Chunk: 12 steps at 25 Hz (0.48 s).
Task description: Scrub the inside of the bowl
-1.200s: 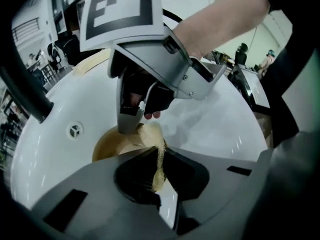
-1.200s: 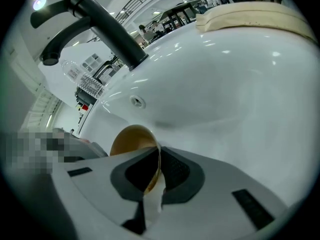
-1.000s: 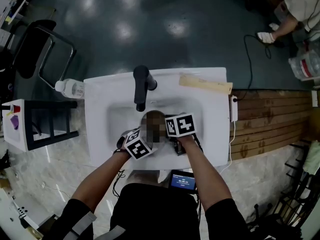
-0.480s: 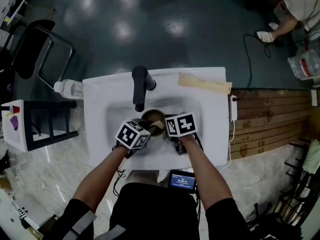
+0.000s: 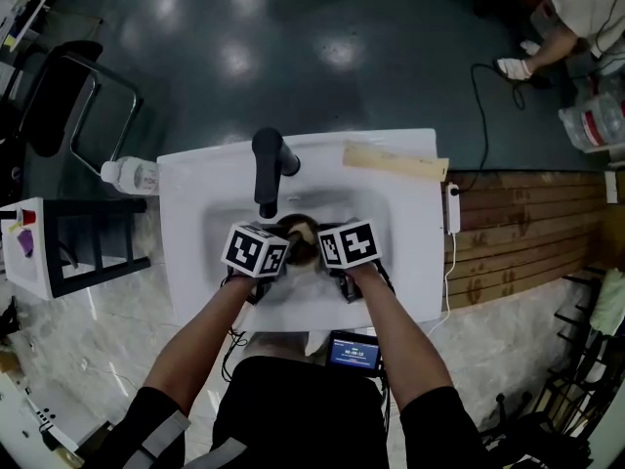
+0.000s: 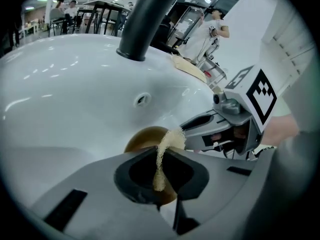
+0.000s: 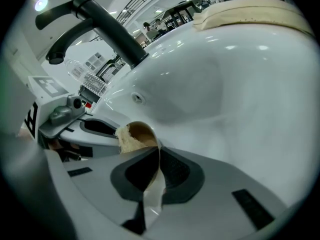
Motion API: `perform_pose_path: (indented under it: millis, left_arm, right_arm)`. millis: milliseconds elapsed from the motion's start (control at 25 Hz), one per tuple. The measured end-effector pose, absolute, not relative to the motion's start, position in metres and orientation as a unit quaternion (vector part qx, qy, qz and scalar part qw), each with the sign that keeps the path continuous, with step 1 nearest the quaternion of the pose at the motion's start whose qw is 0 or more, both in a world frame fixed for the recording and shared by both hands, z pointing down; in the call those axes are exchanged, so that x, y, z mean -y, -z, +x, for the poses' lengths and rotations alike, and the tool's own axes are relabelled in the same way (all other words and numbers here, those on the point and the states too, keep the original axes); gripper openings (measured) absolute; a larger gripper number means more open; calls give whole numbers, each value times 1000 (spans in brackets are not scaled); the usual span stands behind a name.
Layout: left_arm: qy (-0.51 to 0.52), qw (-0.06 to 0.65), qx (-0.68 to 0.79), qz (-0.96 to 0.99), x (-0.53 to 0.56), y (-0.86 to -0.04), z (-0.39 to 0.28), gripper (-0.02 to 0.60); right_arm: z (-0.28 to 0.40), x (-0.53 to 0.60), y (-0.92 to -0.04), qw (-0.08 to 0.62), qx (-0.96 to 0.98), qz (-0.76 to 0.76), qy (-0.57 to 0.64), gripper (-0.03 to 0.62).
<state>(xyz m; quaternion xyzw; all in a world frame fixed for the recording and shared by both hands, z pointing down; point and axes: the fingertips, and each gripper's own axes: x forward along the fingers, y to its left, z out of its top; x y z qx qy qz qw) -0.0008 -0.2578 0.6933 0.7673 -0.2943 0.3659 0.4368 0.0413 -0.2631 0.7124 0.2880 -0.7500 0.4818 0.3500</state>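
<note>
Brown bowl (image 5: 299,234): in the white basin at the centre of the head view, just below the faucet spout, between the two claws and held by its rim.
Left claw (image 6: 159,178): pressed together on a thin beige strip of the pad, low in the centre of the left gripper view.
Scrub pad (image 6: 170,143): beige and rough; it rises out of the left claw, and its free end lies against the bowl's inside at the rim.
Right claw (image 7: 156,170): pinched on the bowl's thin wall, lower centre of the right gripper view, with the bowl's opening showing just above it.
Sink (image 5: 186,213): white and glossy, filling the middle of the head view.
Faucet (image 5: 269,164): black, upper centre of the sink, its spout reaching over the bowl.
Overflow hole (image 6: 142,100): small, in the basin wall above the bowl.
Beige strip (image 5: 395,162): lies along the sink's upper right edge.
Clear bottle (image 5: 132,174): on its side just beside the sink's left edge.
</note>
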Motion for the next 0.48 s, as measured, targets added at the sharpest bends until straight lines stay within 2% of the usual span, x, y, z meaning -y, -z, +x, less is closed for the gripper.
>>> perform_pose_path:
  millis: [280,480]
  left_arm:
    - [-342,448,328,759,278,-690,-14,24]
    - [-363,421,323,766,279,-689,-22,25]
  right_arm:
    - [42,261,-714,357,751,287,-476,21]
    - [43,263,-713,360,751,288,-472,21]
